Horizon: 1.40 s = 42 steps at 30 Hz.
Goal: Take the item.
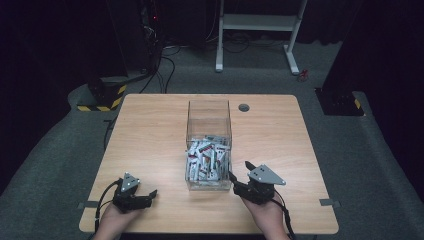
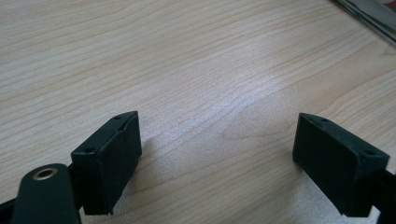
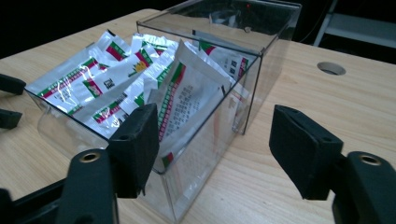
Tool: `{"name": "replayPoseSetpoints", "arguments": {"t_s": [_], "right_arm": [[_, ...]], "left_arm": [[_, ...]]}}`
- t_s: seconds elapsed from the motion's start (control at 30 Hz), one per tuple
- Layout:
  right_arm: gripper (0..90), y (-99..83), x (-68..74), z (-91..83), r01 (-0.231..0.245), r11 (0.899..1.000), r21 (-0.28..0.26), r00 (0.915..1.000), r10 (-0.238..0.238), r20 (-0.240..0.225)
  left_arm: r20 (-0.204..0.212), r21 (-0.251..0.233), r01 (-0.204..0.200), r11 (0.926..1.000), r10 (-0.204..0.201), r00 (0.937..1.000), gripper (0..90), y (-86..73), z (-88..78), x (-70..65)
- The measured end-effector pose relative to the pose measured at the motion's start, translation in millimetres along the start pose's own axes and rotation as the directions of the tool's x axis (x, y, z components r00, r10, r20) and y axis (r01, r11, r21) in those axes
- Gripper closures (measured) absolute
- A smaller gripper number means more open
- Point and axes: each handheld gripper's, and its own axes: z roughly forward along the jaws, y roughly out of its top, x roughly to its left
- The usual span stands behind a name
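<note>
A clear plastic box point(image 1: 209, 120) stands in the middle of the wooden table point(image 1: 150, 135), its near half packed with several white sachets point(image 1: 206, 157) printed in red and green. My right gripper point(image 1: 240, 171) sits just off the box's near right corner. In the right gripper view its jaws point(image 3: 215, 144) stand open, the box point(image 3: 261, 70) and its sachets point(image 3: 140, 70) close ahead and the near corner seen between them, untouched. My left gripper point(image 1: 150, 196) rests at the table's front left. Its jaws point(image 2: 217, 154) are open over bare wood.
A round cable hole point(image 1: 243, 107) lies behind the box to the right. Grey tape marks point(image 1: 327, 202) sit near both front corners. Beyond the table stand a white frame point(image 1: 257, 30) and a black-and-yellow striped base point(image 1: 102, 97) with cables.
</note>
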Motion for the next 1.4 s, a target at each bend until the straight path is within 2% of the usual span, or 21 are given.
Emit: {"name": "replayPoseSetpoints", "arguments": {"t_s": [0.27,0.63,0.8,1.1,1.4], "right_arm": [[37.4,8.2,10.2,5.3,0.006,1.0,-0.021,0.9998,-0.007,-0.02],[38.3,14.8,17.7,17.9,0.035,0.999,0.015,0.9978,-0.034,-0.056],[47.7,18.4,17.5,22.0,0.028,1.0,0.009,0.9975,-0.027,-0.065],[67.0,22.7,18.2,28.8,0.015,0.999,0.032,0.9991,-0.014,-0.04],[73.8,20.5,18.8,34.1,0.0,0.998,0.057,0.9995,0.002,-0.032]], "left_arm": [[0.001,0.0,-0.001,1.0,0.001,1.0,15.6,-0.1,-0.1,-0.2],[0.003,-0.001,-0.002,1.0,0.002,1.0,15.6,0.2,0.3,-0.5],[0.004,-0.001,-0.002,1.0,0.002,1.0,15.6,0.2,0.3,-0.5],[0.006,-0.001,-0.003,1.0,0.003,1.0,15.6,0.2,0.3,-0.5],[0.008,-0.001,-0.006,1.0,0.006,1.0,15.6,0.3,0.4,-0.4]]}}
